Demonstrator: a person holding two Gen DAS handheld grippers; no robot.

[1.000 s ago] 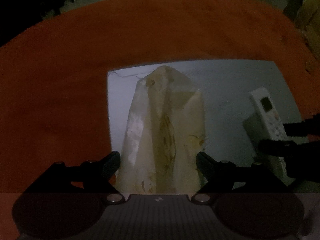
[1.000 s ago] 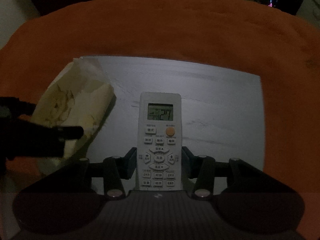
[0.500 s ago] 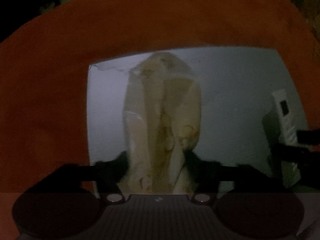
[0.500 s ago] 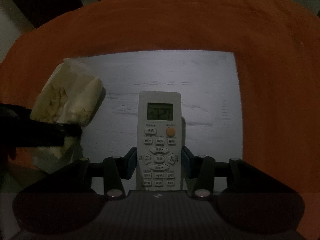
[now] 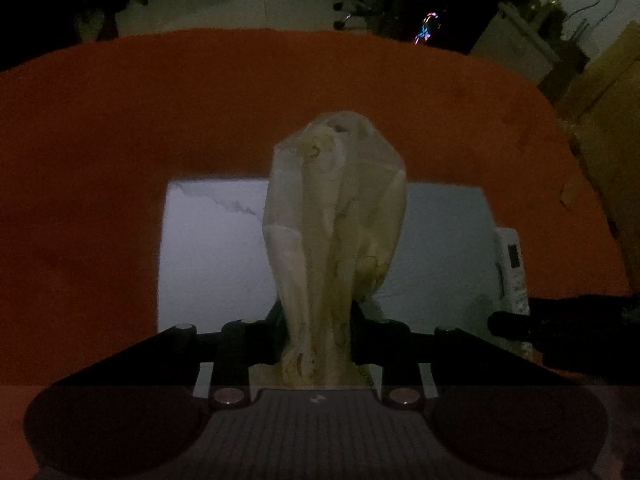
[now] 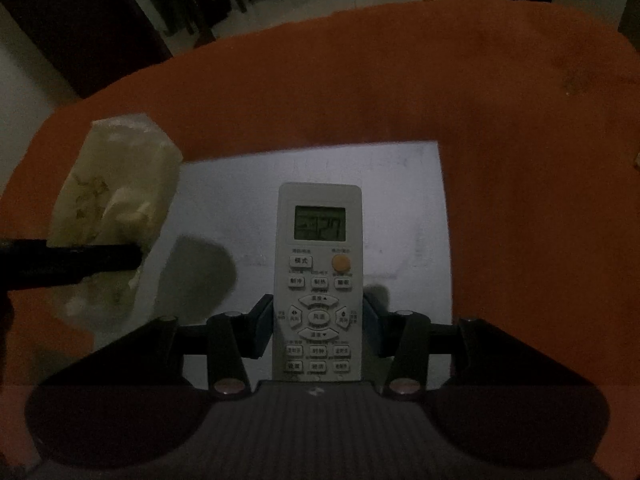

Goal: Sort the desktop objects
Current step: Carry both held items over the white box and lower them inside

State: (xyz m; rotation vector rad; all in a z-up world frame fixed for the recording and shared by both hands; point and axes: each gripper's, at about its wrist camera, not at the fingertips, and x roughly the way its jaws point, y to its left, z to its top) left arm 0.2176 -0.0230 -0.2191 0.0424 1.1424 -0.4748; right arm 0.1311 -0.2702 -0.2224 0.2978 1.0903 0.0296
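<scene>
Currently carry step: left gripper (image 5: pixel 318 334) clamps the crinkled clear-plastic packet of pale contents (image 5: pixel 334 236), right gripper (image 6: pixel 318 324) clamps the white air-conditioner remote (image 6: pixel 319 280). Both appear lifted above the grey mat (image 6: pixel 404 208). Next: pick drop spots, lower flat, release.

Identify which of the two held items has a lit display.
The white remote control, gripped by the right claw, shows a screen reading 27 above its buttons. The clear plastic bag in the left claw has no screen.
</scene>
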